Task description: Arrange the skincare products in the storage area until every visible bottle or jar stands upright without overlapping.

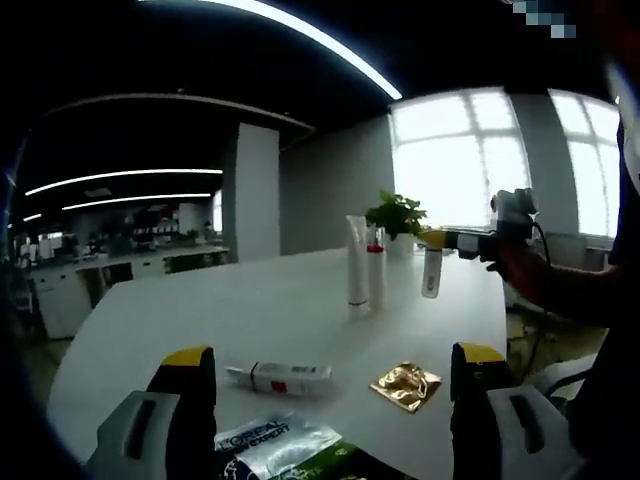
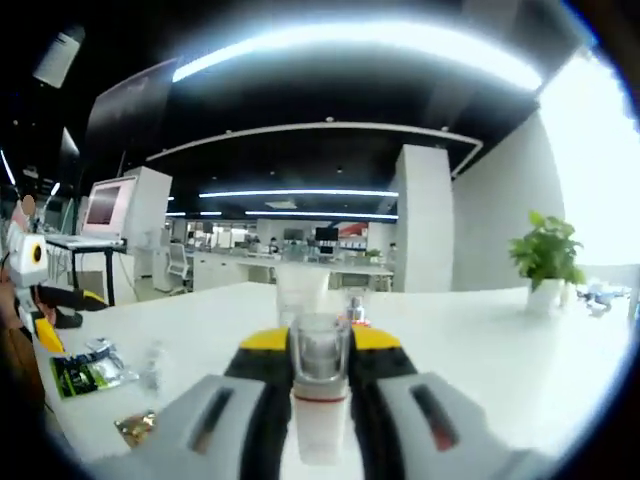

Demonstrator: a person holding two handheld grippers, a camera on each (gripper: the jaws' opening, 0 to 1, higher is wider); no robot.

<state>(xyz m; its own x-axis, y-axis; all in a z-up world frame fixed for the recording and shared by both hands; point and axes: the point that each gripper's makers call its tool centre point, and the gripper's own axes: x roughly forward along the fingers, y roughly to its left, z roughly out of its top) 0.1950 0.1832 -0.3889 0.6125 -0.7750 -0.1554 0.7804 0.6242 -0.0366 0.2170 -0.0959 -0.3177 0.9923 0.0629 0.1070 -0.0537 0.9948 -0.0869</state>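
1. Two tall white plastic tubes (image 1: 358, 262) stood upright, side by side, at the middle of the white table (image 1: 180, 320) in the left gripper view, the second a slim bottle with a red cap (image 1: 376, 272). Nearer lay a small white tube with red print (image 1: 278, 376), flat on its side, beside a crumpled gold foil sachet (image 1: 405, 385) and a green-and-silver printed packet (image 1: 275, 445). The left gripper (image 1: 332, 385) hung over them with jaws spread wide, grasping nothing.
2. Across the table, the right gripper (image 1: 437, 240), held by a person's hand (image 1: 520, 265), carried a small white bottle (image 1: 431, 274) hanging upright above the tabletop, just beside the standing pair.
3. In the right gripper view, the right gripper (image 2: 320, 375) was clenched on that bottle (image 2: 320, 390), its clear cap upward, with the standing tubes (image 2: 300, 285) straight ahead.
4. I judged placement was the step: lower it level beside the pair, not touching them, and release only once its base sat flat.
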